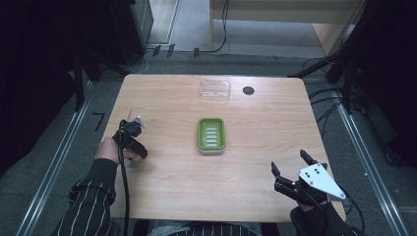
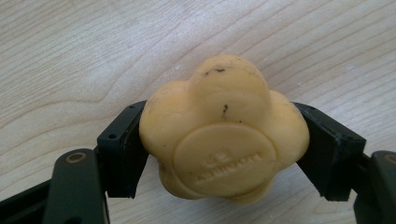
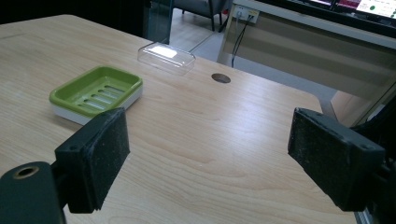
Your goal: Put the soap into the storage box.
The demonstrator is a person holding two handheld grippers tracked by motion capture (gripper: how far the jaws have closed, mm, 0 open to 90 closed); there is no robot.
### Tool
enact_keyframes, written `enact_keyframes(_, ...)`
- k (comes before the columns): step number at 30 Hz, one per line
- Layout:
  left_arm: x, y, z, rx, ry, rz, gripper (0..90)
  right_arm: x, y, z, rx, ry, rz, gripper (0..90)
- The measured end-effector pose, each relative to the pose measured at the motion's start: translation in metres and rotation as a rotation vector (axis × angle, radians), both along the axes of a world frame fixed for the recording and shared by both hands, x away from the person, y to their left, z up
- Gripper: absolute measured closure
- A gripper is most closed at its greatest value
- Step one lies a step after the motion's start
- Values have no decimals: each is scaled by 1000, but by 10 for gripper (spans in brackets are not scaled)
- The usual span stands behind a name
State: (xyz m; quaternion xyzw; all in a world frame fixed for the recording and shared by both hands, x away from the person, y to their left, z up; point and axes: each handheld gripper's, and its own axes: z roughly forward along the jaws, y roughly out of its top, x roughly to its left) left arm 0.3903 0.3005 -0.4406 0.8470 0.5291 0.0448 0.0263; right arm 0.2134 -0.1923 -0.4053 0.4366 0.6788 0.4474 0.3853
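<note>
- While my left gripper sits low at the left edge of the table, its jaws are clamped on a yellow, flower-shaped bar of soap, one pad pressed against each side.
- Soap is at the table's left side, well apart from the green dish; in the left gripper view it lies flat on the wood, round stamped face up, a few dark specks on its top lobe.
- Stamped lettering on the soap is too faint to read.
- In the high view my left gripper is tilted down toward the table, cable trailing back along my striped sleeve; the soap itself is hidden under it there.
- My right gripper hangs over the near right corner of the table, jaws wide apart, nothing between them.
- Right gripper view: both black pads stand over bare wood, touching nothing.
- Grey three-cornered plate rides on top of the right gripper.
- Green soap dish sits at the middle of the table, slotted inside, on a white base, nothing in it.
- Same dish shows ahead and left of my right jaws, well apart from them.
- Clear plastic lid lies near the far edge, beyond the dish and apart from it.
- Dark round hole in the tabletop just right of the lid.
</note>
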Motion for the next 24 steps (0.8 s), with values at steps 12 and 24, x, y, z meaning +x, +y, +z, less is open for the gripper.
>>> enact_keyframes(12,-5,-10,9,-5,-6,-43,258,-1,-1,0,-6,2,1,130)
enact_keyframes(24,-6,-26,20,-15,-23,-98,259,-3,-3,0,-6,3,-8,130)
